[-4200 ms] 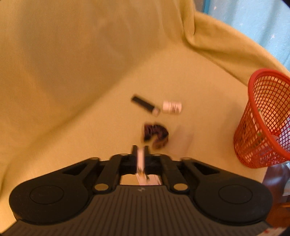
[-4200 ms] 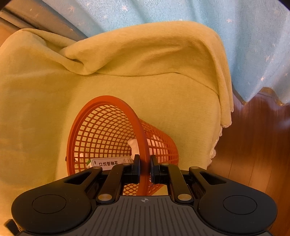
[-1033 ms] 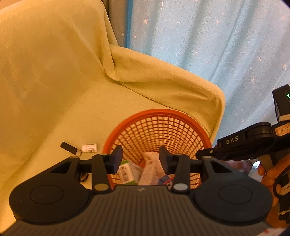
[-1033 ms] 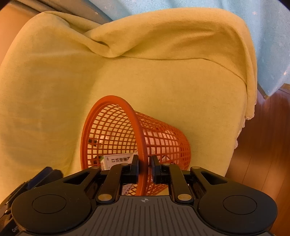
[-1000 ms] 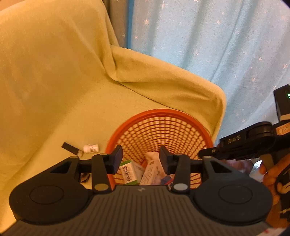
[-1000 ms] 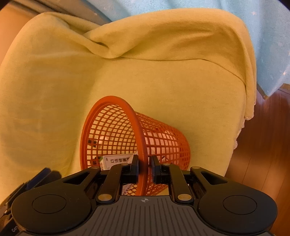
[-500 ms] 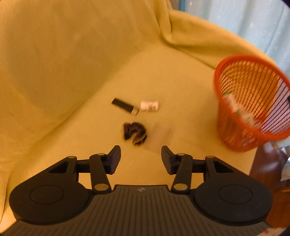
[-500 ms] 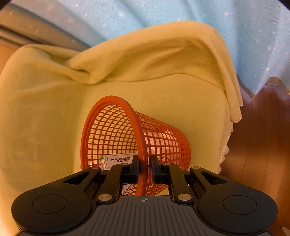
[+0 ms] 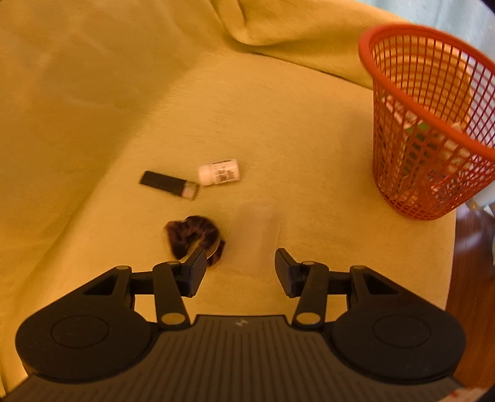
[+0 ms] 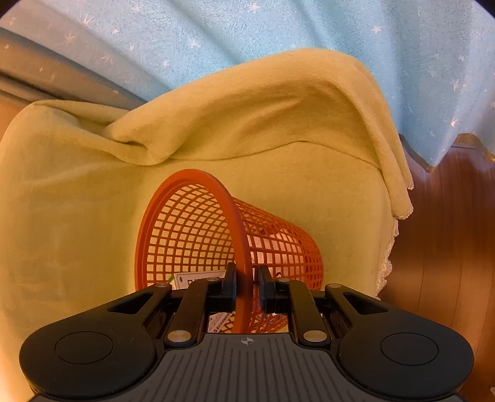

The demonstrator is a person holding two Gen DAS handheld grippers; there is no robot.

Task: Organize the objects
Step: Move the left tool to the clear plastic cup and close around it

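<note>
Swung away from the basket mouth since a second ago, the left gripper (image 9: 240, 268) is now held spread wide over the loose items on the yellow blanket (image 9: 92, 108), with nothing between its fingers.

Just ahead of its fingers a clear, flat plastic piece (image 9: 256, 235) is seen, with a dark scrunchie (image 9: 193, 235) just beside it to the left, partly covered by the left finger. Further off, a black lighter-like stick (image 9: 168, 184) and a small white bottle (image 9: 219, 172) lie on their sides, nearly end to end. The orange mesh basket (image 9: 399, 92) stands well apart at the right edge of the seat, with packets seen inside. The right gripper (image 10: 247, 289) is clamped on the basket (image 10: 238, 222) rim, as before, one finger inside and one outside. A blue starred curtain (image 10: 278, 27) is seen behind.
</note>
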